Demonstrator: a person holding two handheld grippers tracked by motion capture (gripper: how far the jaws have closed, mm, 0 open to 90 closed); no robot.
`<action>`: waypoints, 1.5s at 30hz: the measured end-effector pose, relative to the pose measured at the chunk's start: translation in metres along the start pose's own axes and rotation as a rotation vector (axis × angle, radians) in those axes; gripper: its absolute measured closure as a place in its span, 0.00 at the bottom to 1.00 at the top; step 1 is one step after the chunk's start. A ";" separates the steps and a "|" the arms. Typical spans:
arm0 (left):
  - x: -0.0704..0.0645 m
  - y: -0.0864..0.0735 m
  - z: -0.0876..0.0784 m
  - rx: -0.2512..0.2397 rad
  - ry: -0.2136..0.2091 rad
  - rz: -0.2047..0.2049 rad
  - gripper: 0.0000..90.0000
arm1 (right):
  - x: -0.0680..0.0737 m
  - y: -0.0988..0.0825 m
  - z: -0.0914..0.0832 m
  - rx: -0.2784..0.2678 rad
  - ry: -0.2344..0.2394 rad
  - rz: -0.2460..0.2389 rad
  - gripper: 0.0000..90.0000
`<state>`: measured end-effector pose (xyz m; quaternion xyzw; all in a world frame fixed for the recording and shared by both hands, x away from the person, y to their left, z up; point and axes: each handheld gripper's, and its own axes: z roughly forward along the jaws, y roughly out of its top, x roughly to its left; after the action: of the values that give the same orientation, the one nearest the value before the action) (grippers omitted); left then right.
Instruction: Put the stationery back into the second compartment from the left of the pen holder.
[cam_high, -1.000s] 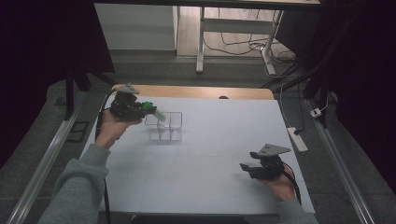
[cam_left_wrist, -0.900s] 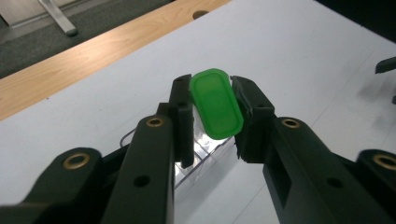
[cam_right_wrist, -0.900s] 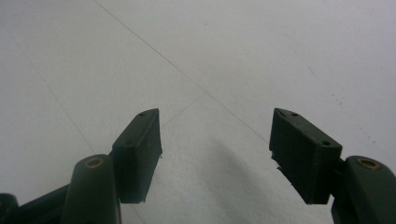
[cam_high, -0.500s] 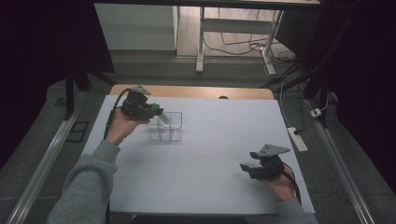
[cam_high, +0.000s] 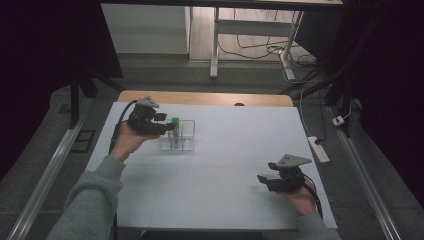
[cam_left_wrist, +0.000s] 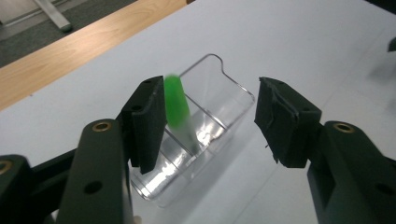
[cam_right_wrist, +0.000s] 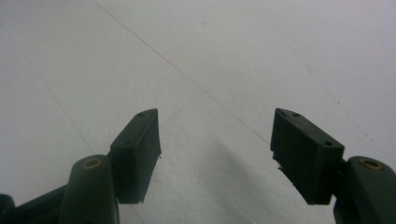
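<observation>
A clear plastic divided holder (cam_high: 184, 143) stands on the white table (cam_high: 225, 150) at the far left. A green tube (cam_high: 175, 123) stands in it, tilted and blurred in the left gripper view (cam_left_wrist: 175, 103). My left gripper (cam_high: 168, 128) hovers just left of the holder (cam_left_wrist: 223, 87). Its jaws have just been opening: the left gripper (cam_left_wrist: 210, 121) is open, and the tube sits beside one pad, loose. My right gripper (cam_high: 265, 180) rests low at the near right, and in its own view the right gripper (cam_right_wrist: 215, 149) is open over bare table with nothing between the pads.
A wooden strip (cam_high: 210, 98) runs along the table's far edge. A white power strip (cam_high: 318, 149) lies on the floor off the right side. Metal rails flank both sides, and another desk's legs (cam_high: 215, 45) stand beyond.
The left hand carried the green tube rightward to the holder, then its jaws opened and the tube now stands in the holder. The right hand has not moved.
</observation>
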<state>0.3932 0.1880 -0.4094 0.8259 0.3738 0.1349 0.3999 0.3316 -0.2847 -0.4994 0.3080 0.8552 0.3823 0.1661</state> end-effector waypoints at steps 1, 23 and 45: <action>-0.001 -0.003 -0.001 0.000 -0.001 0.004 0.47 | 0.000 0.000 0.000 -0.003 -0.001 0.000 0.36; -0.026 -0.113 -0.026 -0.059 -0.038 -0.044 0.44 | -0.006 -0.008 -0.008 -0.031 0.010 0.007 0.35; -0.028 -0.166 -0.025 -0.023 -0.013 -0.078 0.39 | -0.009 -0.016 -0.013 -0.061 0.022 -0.018 0.35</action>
<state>0.2765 0.2483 -0.5179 0.8072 0.4013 0.1179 0.4166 0.3253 -0.3058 -0.5026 0.2908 0.8478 0.4098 0.1696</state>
